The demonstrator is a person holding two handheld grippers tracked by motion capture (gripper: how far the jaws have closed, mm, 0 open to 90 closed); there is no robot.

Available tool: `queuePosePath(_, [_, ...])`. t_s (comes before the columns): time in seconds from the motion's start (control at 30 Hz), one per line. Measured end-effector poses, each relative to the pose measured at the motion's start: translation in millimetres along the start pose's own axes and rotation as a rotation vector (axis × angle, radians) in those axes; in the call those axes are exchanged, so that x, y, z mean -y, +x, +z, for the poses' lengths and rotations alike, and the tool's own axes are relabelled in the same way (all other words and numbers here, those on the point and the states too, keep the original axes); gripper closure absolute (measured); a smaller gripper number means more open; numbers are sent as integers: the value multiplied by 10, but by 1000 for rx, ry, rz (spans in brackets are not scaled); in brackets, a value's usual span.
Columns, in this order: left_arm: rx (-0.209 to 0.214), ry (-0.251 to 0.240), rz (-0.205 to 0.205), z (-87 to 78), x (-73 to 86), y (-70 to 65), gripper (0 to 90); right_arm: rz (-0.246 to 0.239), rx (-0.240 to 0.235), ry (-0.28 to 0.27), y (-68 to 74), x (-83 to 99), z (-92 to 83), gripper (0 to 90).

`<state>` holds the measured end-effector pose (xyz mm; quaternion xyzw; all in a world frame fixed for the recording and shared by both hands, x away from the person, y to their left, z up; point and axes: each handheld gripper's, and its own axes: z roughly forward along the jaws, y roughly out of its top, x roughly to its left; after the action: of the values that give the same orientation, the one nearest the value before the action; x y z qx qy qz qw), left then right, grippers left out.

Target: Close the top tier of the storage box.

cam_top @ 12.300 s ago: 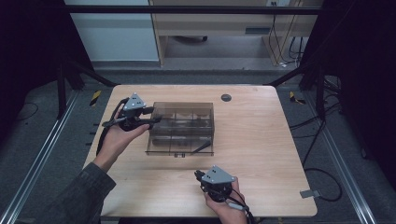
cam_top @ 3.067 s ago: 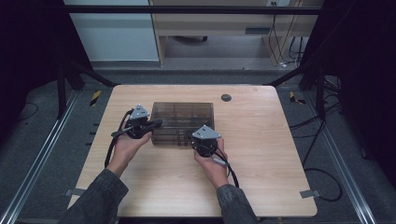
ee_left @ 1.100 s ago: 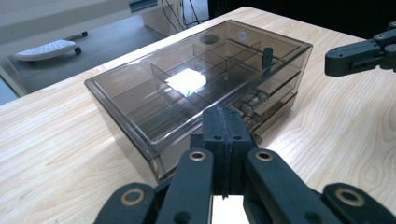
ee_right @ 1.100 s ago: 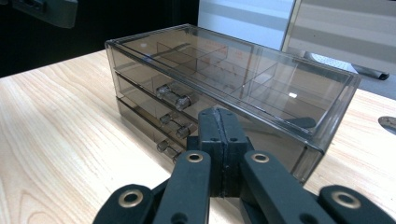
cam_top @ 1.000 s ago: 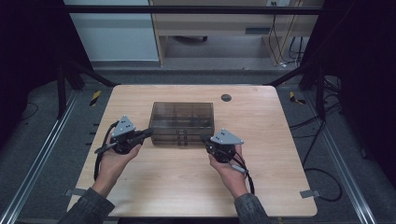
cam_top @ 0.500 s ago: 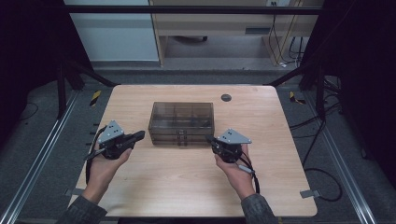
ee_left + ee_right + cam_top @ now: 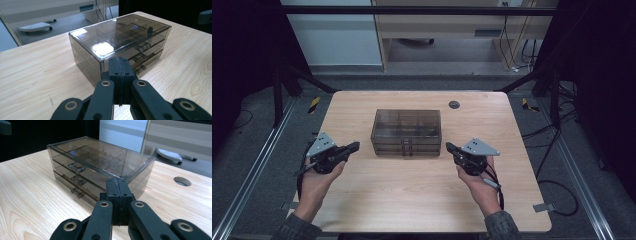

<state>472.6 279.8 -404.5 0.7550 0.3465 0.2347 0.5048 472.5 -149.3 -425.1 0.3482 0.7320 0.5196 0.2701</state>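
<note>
Round grommet hole (image 7: 454, 104) in wooden table (image 7: 412, 200), far side; yellow-black tape (image 7: 314, 104) on floor left.

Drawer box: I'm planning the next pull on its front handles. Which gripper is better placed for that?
Neither clearly. The left gripper and right gripper, both shut and empty, flank the drawer box apart from it. Its handles face the person, midway between them.

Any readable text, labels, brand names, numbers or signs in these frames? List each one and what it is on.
None can be read.
Smoked clear drawer box: no label, brand or number on its top, sides or three drawer fronts in either gripper view.
Left gripper and right gripper: jaws and grey plates bear no marking.
Wooden table: only grain and a round cable hole.
Yellow-and-black hazard tape on the floor: stripes, no words.
</note>
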Motion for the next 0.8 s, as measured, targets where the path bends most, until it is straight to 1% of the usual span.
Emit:
queuePosePath(0.03, [-21,9,14,-12,43,2,896,1,4,-3,-12,6,-24,900])
queuePosePath(0.07, [-21,9,14,-12,43,2,896,1,4,-3,-12,6,-24,900])
queuePosePath(0.1, [-20,10,12,-20,63,15,896,-3,17,-7,-43,30,-73,900])
queuePosePath(0.13, [-20,10,4,-27,80,28,896,-3,17,-7,-43,30,-73,900])
queuePosePath(0.17, [-29,11,3,-51,98,68,896,3,29,-6,-82,68,-116,900])
queuePosePath(0.2, [-29,11,3,-51,98,68,896,3,29,-6,-82,68,-116,900])
queuePosePath(0.23, [-33,7,-6,-67,105,86,897,11,37,-3,-121,106,-155,900])
queuePosePath(0.3, [-40,2,-9,-99,113,123,897,15,42,-2,-143,121,-176,900])
queuePosePath(0.43, [-55,6,-16,-147,153,178,897,30,63,-9,-231,171,-271,900])
queuePosePath(0.6, [-62,8,-21,-171,201,193,896,38,77,-11,-275,188,-325,900])
queuePosePath(0.8, [-72,23,-21,-191,297,222,896,42,95,-3,-341,226,-398,900])
